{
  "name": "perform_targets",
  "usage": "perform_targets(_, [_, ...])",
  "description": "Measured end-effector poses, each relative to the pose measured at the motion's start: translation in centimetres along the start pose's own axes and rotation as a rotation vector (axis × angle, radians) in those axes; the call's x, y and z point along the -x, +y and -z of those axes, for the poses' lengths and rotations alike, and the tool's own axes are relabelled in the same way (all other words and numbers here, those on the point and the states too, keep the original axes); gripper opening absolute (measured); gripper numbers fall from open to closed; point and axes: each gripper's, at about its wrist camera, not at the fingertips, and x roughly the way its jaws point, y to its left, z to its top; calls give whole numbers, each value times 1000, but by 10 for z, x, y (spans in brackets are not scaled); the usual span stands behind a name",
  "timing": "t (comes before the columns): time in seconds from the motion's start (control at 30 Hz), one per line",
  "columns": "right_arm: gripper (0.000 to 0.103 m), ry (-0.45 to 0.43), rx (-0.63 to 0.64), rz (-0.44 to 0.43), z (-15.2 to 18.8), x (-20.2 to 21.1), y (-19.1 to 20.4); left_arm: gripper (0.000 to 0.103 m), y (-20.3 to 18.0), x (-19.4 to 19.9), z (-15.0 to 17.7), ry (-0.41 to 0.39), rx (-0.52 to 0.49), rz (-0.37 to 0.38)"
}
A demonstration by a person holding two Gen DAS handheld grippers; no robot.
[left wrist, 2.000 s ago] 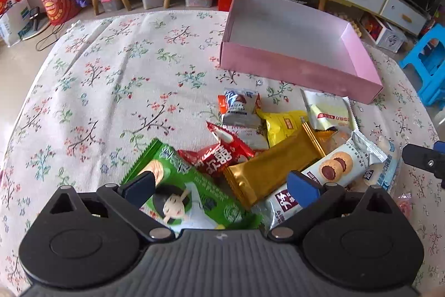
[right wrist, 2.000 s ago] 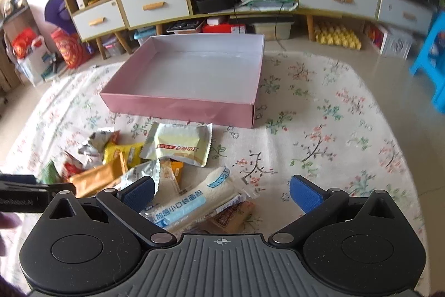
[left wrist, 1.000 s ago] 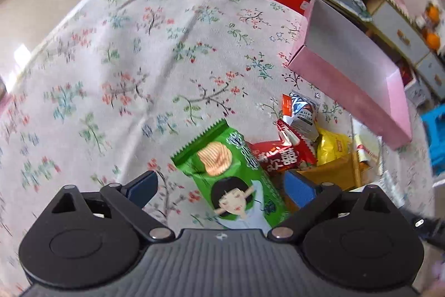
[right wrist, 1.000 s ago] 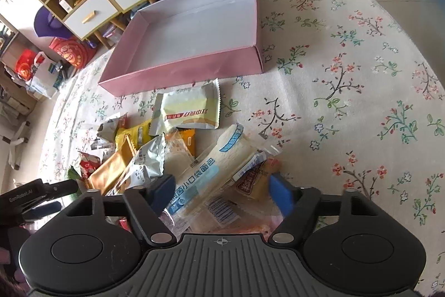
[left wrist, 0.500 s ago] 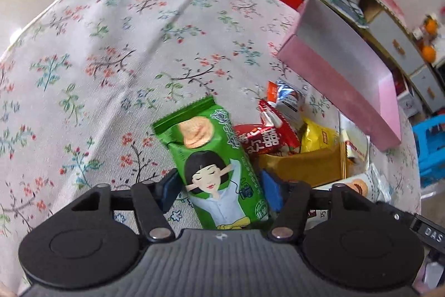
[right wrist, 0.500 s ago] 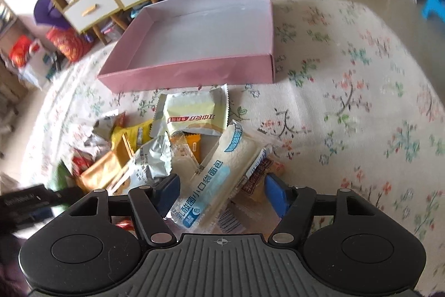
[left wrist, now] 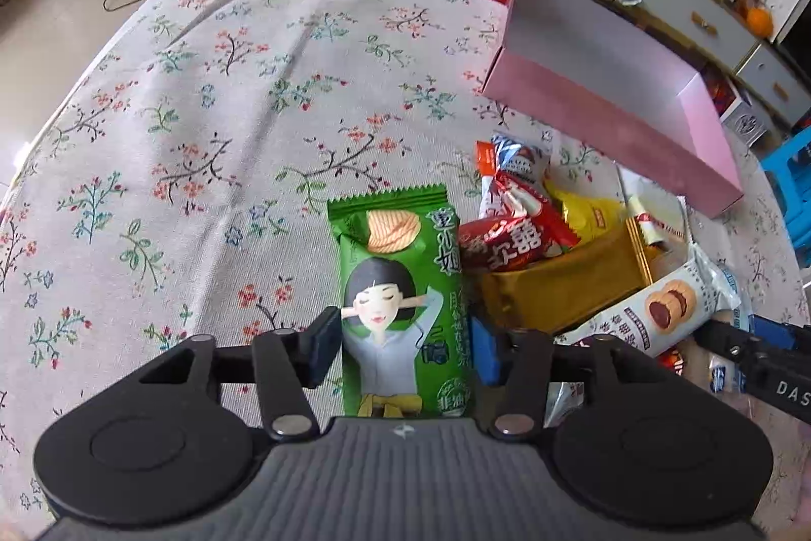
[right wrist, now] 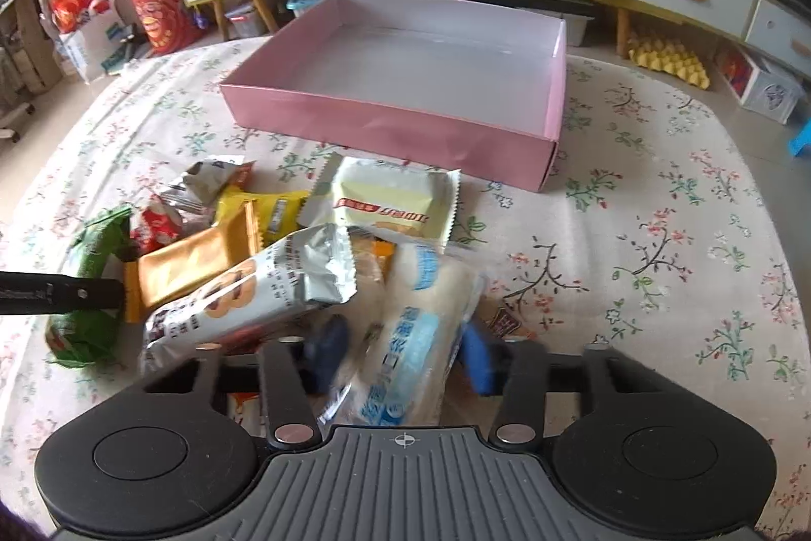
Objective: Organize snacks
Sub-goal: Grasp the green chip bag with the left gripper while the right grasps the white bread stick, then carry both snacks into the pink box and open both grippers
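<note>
Since a second ago both my tongs have been closing: my left tongs [left wrist: 405,351] now pinch the green chip packet [left wrist: 403,302], then merely between their spread fingers, and my right tongs [right wrist: 400,356] squeeze the white-and-blue packet [right wrist: 413,333], both angled steeply down. The two packets sit at the near side of the flowered worktop [left wrist: 203,110] in one heap of snacks. One empty pink box [right wrist: 405,84] stands behind it.
</note>
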Motion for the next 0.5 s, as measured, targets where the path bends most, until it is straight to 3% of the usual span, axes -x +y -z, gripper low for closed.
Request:
perform_targets(0.13, [30, 9, -16, -15, 2, 3, -6, 44, 6, -4, 1, 35, 51, 52])
perform_targets(0.27, [24, 25, -79, -45, 1, 6, -19, 43, 11, -1, 0, 23, 77, 59])
perform_targets(0.5, [23, 17, -146, -81, -5, 16, -31, 43, 14, 10, -5, -23, 104, 70])
